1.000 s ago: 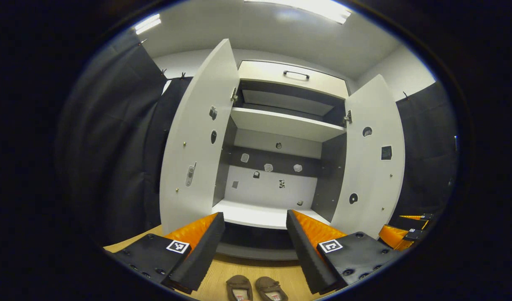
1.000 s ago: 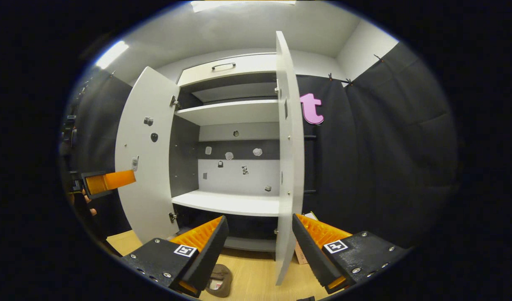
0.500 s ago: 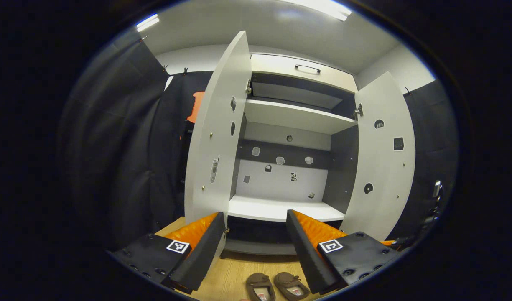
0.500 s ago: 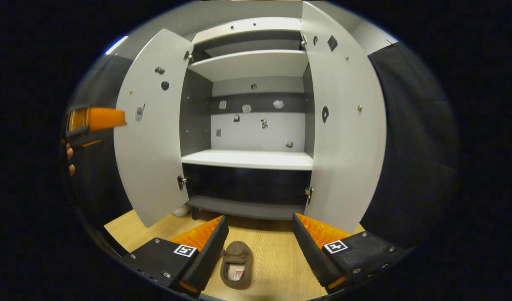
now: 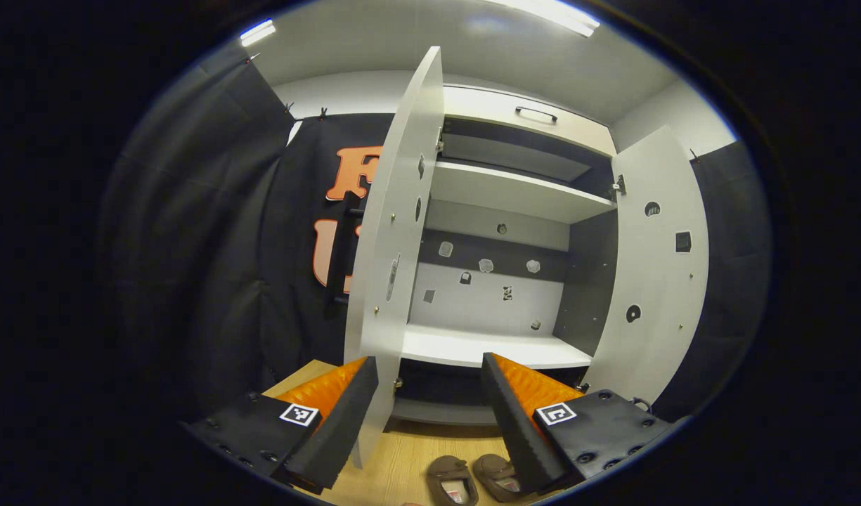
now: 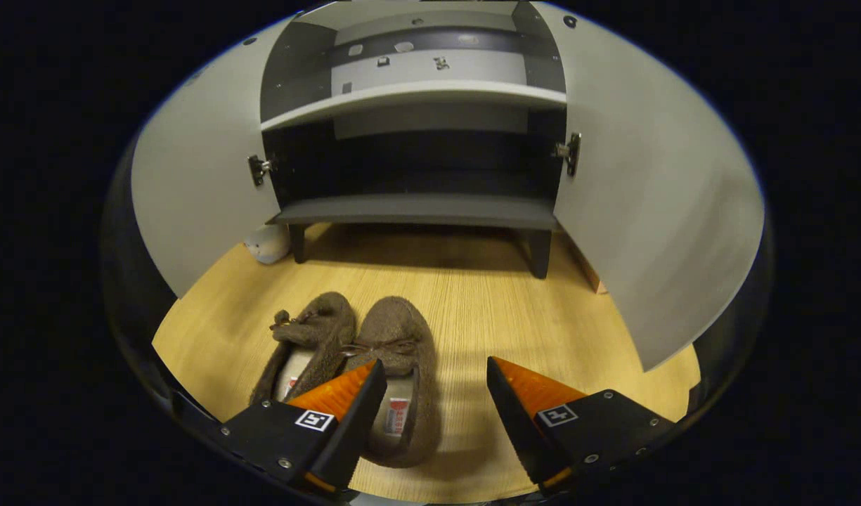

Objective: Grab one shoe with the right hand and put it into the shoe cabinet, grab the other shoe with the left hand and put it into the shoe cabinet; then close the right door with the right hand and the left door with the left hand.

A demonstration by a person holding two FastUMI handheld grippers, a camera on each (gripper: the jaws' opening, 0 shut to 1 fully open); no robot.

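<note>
Two brown fuzzy slippers lie side by side on the wooden floor in front of the shoe cabinet. In the right gripper view the right slipper sits just ahead of my right gripper, which is open, its left finger over the slipper's heel; the left slipper lies beside it. The left gripper view has the pair small at the bottom, left slipper and right slipper, below my open left gripper. Both cabinet doors stand open: left door, right door.
The cabinet holds white shelves and a dark bottom shelf raised on short legs. A small white object lies on the floor by the cabinet's left leg. Black cloth walls surround the cabinet.
My right gripper has tilted down and dropped toward the floor, so both slippers are now close in front of it. My left gripper has swung leftward, seeing the left door more edge-on.
</note>
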